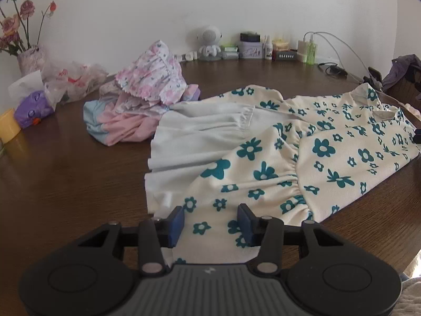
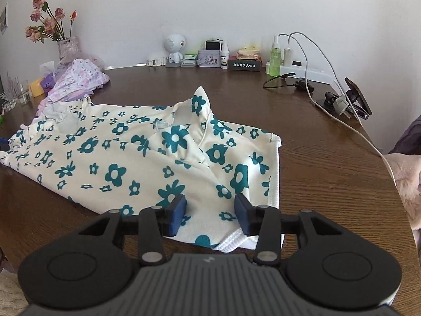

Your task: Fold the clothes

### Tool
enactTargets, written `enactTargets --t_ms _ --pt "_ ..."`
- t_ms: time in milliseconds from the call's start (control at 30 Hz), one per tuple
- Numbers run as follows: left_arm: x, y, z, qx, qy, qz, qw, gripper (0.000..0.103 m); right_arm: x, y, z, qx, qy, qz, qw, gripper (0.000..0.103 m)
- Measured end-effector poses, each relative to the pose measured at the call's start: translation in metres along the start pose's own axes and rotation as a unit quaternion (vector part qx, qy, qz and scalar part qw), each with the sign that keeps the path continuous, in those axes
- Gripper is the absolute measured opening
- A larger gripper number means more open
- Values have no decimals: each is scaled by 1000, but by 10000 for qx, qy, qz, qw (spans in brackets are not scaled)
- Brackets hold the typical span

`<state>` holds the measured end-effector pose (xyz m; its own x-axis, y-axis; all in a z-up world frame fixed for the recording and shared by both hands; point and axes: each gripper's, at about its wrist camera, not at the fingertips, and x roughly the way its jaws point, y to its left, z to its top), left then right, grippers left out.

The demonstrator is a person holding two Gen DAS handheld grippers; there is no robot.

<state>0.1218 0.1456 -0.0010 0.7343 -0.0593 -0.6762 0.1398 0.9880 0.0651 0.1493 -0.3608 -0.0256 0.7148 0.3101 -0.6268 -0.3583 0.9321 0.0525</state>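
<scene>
dress (image 1: pixel 302 152): flat on counter (image 1: pixel 65 179), half-folded
L hand-held gripper (image 1: pixel 210 223): jaws apart over hem, 6 o'clock, nothing held
R hand-held gripper (image 2: pixel 210 214): jaws apart over sleeve edge, nothing held
risk: shallow pinch grabs one layer, fold skews

Dark brown wood-grain desk (image 2: pixel 329 171) with a rounded edge, plain white wall (image 2: pixel 210 8) directly behind the desk, soft daylight sheen across the desk's top, small paper pinned to the wall (image 2: pixel 4 18) above the desk's far left corner
</scene>
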Motion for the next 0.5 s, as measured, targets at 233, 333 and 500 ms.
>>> enactTargets --t_ms 233,333,500 --pt "-4 -1 -7 79 31 -101 9999 40 0 16 6 -35 484 -302 9984 46" --pt "-10 -1 -14 103 62 -156 9998 40 -12 22 -3 -29 521 -313 9981 46" --pt "-22 -3 -21 226 169 -243 9993 40 -36 28 -21 -31 511 -315 9982 46"
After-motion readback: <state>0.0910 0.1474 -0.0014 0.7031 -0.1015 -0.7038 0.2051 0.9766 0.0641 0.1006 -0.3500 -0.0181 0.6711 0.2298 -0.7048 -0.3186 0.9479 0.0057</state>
